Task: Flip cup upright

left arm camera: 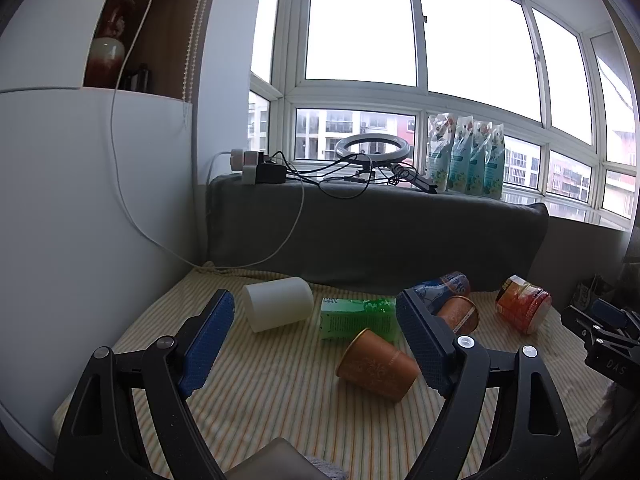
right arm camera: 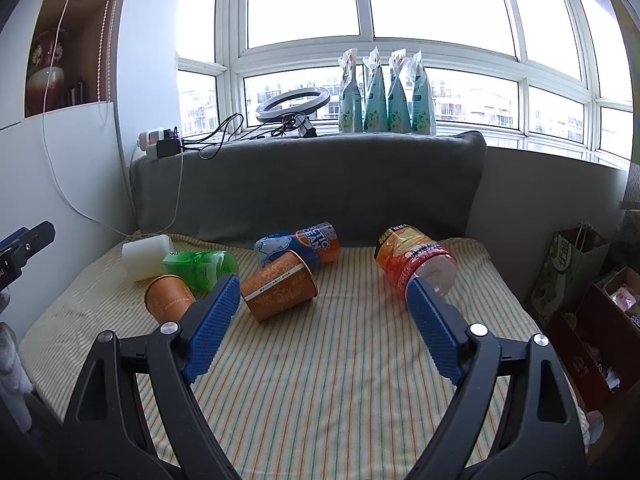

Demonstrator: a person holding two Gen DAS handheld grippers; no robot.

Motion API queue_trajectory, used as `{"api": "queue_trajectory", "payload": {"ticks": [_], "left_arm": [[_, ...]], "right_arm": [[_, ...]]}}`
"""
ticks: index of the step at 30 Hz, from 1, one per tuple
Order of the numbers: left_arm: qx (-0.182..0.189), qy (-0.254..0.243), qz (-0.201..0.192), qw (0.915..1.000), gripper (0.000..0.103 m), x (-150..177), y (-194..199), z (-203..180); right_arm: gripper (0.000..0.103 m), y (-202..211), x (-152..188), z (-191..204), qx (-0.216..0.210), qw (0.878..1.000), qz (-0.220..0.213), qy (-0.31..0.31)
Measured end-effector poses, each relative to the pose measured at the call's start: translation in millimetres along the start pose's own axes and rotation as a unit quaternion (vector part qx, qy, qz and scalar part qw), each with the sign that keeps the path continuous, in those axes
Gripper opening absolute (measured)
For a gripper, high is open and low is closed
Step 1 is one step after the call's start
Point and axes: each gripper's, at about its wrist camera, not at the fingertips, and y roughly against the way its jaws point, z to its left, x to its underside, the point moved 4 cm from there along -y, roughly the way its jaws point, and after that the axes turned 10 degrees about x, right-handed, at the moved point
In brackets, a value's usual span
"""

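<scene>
On the striped tabletop [right arm camera: 320,360] six cups lie toppled; both the left hand-held gripper [left arm camera: 316,340] and right hand-held gripper [right arm camera: 320,320] hover spread wide, empty, presumably sizing up the nearest orange cup [right arm camera: 280,286].

Matt white plastic cup [left arm camera: 278,303] lies on striped woven cloth [left arm camera: 280,392].

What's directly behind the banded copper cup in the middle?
Behind the banded copper cup lies the blue Arctic Ocean cup on its side, seemingly touching it. Its lower side and any contact point are hidden.
</scene>
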Motion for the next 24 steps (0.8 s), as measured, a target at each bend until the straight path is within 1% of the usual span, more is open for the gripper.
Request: {"api": "queue_trajectory", "payload": {"ticks": [24], "left_arm": [[0.002,0.001,0.000,1.0000,0.083,1.5,0.8,-1.4]], "right_arm": [[0.088,0.7,-1.0,2.5,0.000,1.000,0.000,0.002]]}}
